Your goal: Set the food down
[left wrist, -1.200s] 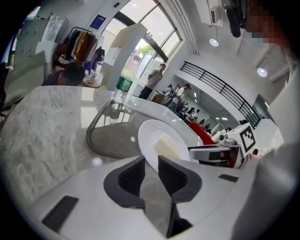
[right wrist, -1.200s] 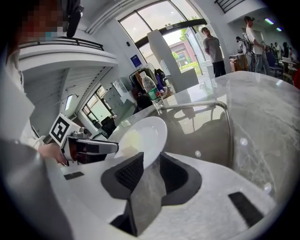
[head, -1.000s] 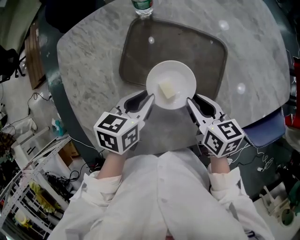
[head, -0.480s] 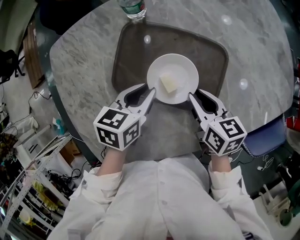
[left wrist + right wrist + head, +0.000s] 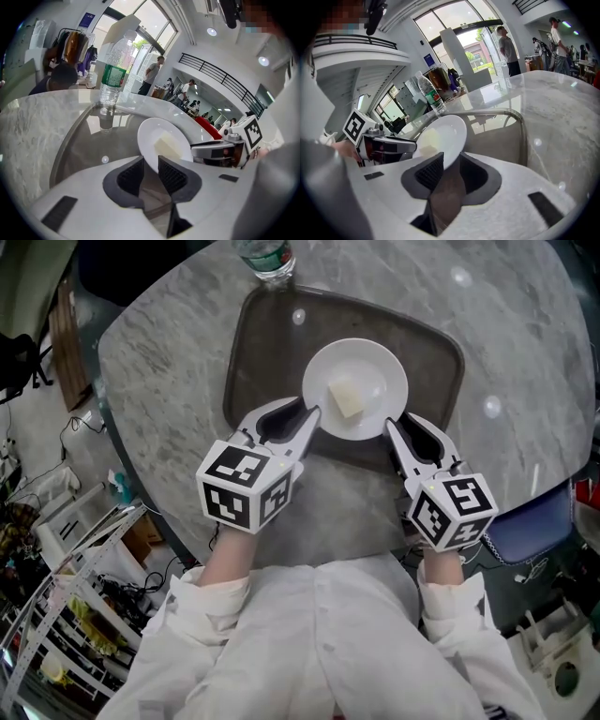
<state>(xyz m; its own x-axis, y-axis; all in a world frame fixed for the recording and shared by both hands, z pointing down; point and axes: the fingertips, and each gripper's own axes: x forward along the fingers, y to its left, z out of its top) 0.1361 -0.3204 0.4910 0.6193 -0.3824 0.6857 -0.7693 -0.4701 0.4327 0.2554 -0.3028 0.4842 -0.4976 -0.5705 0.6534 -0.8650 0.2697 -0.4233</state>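
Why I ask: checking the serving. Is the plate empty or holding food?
Holding food: a pale block lies on the plate.

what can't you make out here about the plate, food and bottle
plate touching tray or not: head view looks straight down, jaws hide its underside in both gripper views
food: pale block, too small to identify, any view
bottle label print: too small, left gripper view

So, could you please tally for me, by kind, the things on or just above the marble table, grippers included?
Plate: 1
Pale food block: 1
Tray: 1
Water bottle: 1
Grippers: 2, left gripper and right gripper
Total: 6
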